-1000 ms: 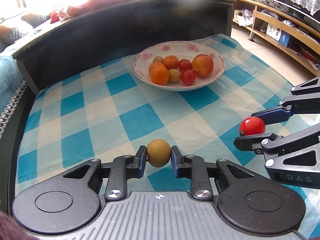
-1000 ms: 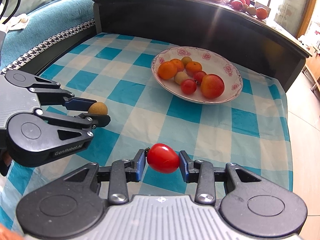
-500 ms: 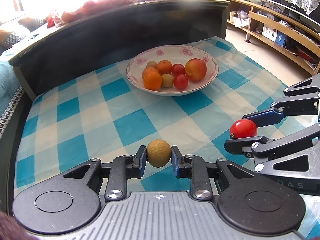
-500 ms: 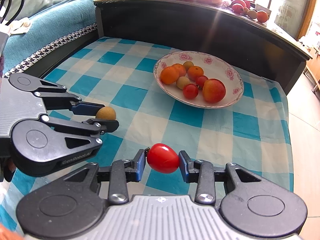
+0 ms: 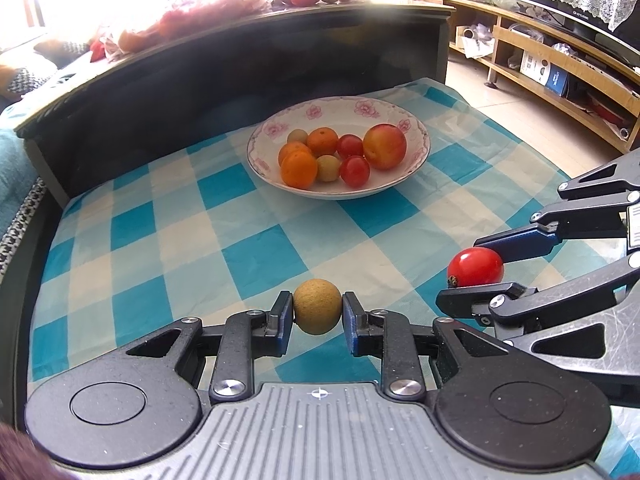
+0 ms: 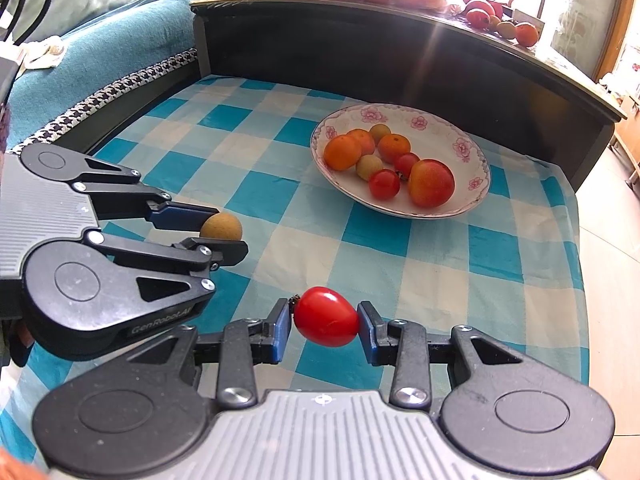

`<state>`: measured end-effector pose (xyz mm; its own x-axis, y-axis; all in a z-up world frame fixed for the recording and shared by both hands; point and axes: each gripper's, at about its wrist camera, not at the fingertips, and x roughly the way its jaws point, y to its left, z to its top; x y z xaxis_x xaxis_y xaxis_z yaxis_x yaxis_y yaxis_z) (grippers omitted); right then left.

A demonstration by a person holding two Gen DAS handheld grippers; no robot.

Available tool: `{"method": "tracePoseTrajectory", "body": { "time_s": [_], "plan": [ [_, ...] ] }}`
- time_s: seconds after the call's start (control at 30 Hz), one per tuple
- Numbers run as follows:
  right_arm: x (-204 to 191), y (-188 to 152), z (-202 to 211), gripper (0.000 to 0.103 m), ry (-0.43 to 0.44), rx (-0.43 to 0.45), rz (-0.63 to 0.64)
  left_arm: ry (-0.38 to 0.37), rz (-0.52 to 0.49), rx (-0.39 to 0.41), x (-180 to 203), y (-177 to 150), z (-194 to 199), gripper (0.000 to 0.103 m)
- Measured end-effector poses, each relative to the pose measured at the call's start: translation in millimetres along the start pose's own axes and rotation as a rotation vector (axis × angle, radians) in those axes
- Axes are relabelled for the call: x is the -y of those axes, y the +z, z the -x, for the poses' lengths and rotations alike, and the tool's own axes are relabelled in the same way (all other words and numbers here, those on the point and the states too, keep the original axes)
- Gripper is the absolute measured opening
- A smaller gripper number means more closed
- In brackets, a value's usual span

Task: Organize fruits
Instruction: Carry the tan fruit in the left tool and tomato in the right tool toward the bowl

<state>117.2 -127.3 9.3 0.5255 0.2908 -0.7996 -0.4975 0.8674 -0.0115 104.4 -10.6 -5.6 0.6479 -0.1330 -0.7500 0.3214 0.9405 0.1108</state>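
My left gripper (image 5: 317, 314) is shut on a small round tan-brown fruit (image 5: 317, 306), held above the checked cloth; it also shows in the right wrist view (image 6: 221, 227). My right gripper (image 6: 326, 320) is shut on a red cherry tomato (image 6: 326, 316), also seen in the left wrist view (image 5: 475, 267). A white floral bowl (image 5: 416, 128) stands farther back on the table and holds oranges, cherry tomatoes, small green fruits and a peach-like fruit; it also shows in the right wrist view (image 6: 476, 162). Both grippers hover side by side, short of the bowl.
A blue-and-white checked cloth (image 5: 168, 232) covers the table. A dark raised shelf (image 5: 240, 60) runs behind the bowl with more fruit and a red bag on top. A teal sofa (image 6: 100, 48) lies left; wooden shelving (image 5: 560, 68) stands right.
Both grippers, each still holding its fruit, have drifted a little back from the bowl and swung slightly; the bowl sits a bit farther off and more to the side in both views.
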Motion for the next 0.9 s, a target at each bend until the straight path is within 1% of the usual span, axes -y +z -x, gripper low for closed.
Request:
{"method": "tracePoseTrajectory", "body": {
  "time_s": [0.9],
  "plan": [
    [-0.9,0.6,1.2,0.038,0.007,0.005,-0.001,-0.005,-0.003,0.001,2.8,1.9,-0.2,0.034]
  ]
}}
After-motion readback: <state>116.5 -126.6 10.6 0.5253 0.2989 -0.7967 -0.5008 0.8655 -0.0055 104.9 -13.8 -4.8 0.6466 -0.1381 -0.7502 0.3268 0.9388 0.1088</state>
